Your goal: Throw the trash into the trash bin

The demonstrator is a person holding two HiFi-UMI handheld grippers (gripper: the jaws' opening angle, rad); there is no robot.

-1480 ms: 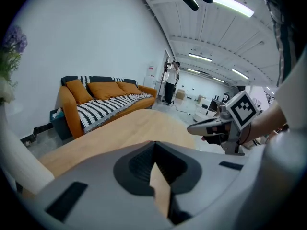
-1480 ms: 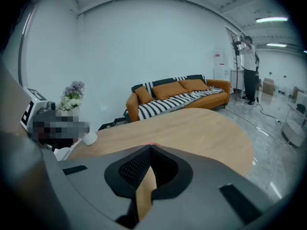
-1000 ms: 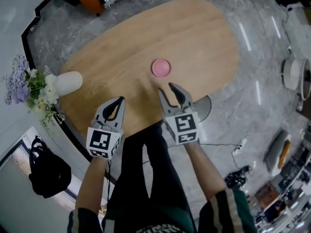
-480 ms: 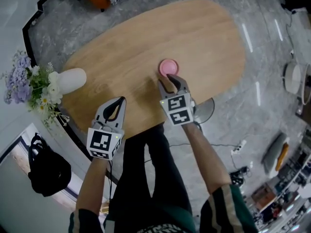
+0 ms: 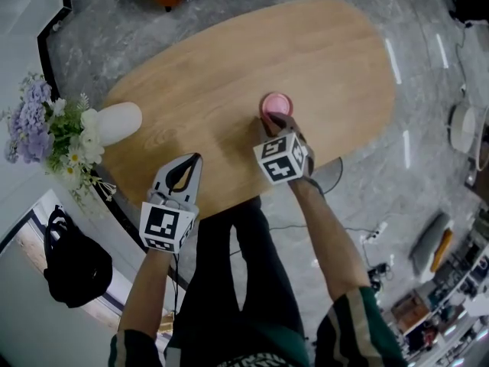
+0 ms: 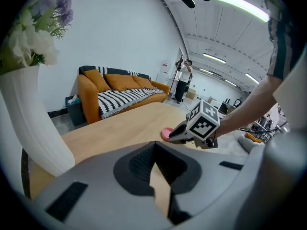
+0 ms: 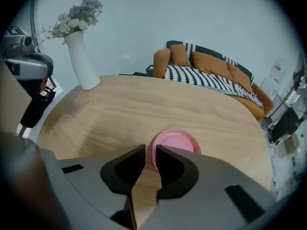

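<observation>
Pink cup (image 5: 276, 102) stands on worktop (image 5: 229, 67), not yet lifted. Right gripper (image 5: 276, 120) fingers are narrow and have just been closing astride its near rim; firm grip unconfirmed. Left gripper (image 5: 194, 160) fingers are together, empty. Lifting and binning remain.

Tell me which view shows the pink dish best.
Right gripper view: the pink dish fills the middle, rim and hollow clear, just past the right gripper's fingers, which have just been closing, the dish's edge at their tips. Head view shows it small, partly covered. Left gripper view shows only a pink sliver.
</observation>
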